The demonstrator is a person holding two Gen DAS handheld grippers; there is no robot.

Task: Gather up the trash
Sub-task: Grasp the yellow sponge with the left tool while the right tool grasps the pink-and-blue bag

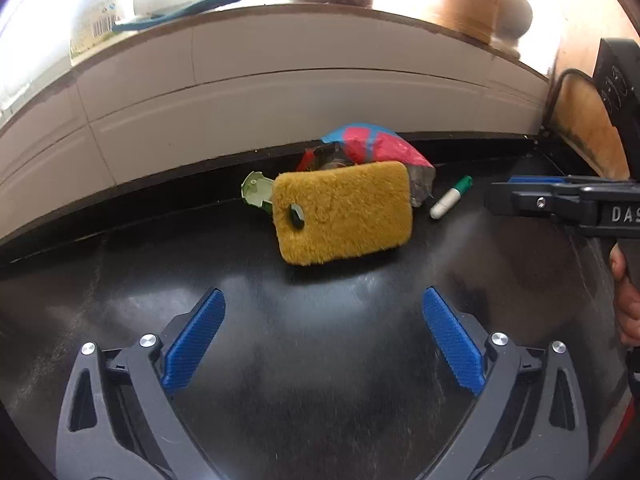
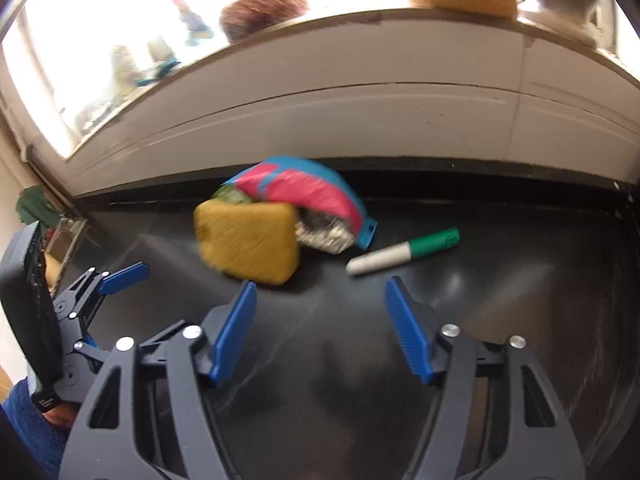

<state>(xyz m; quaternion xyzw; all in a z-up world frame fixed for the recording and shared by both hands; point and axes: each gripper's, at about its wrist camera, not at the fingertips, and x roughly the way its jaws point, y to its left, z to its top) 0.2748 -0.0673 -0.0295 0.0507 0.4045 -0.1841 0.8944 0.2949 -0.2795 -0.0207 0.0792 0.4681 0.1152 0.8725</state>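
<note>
Tongs status: the left tongs [image 1: 324, 334] occupy the lower centre of the left wrist view with the blue pads spread wide apart and nothing between them. The right tongs [image 2: 320, 330] occupy the lower centre of the right wrist view, pads also apart and empty, with only bare black surface [image 2: 520, 280] showing in the gap.

Cross views: the right tongs enter the left wrist view at the right edge, level with the middle of the frame, with part of a hand [image 1: 626, 296] below them. The left tongs appear at the lower left of the right wrist view.

Task items: all lie grouped near the centre of both frames, beyond the pad tips, close to the white tiled wall [image 1: 280, 92].
- A yellow sponge [image 1: 344, 216] lies nearest the tongs.
- A crumpled wrapper [image 1: 372, 148], pink and blue with a foil lining, lies behind the sponge and touches it.
- A pale green scrap [image 1: 254, 192] sits at the sponge's left edge in the left wrist view.
- A marker [image 2: 404, 256] with a green cap and white barrel lies flat to the right of the wrapper, just beside it.

A window ledge [image 1: 240, 12] carrying blurred items runs across the top of the frame.
</note>
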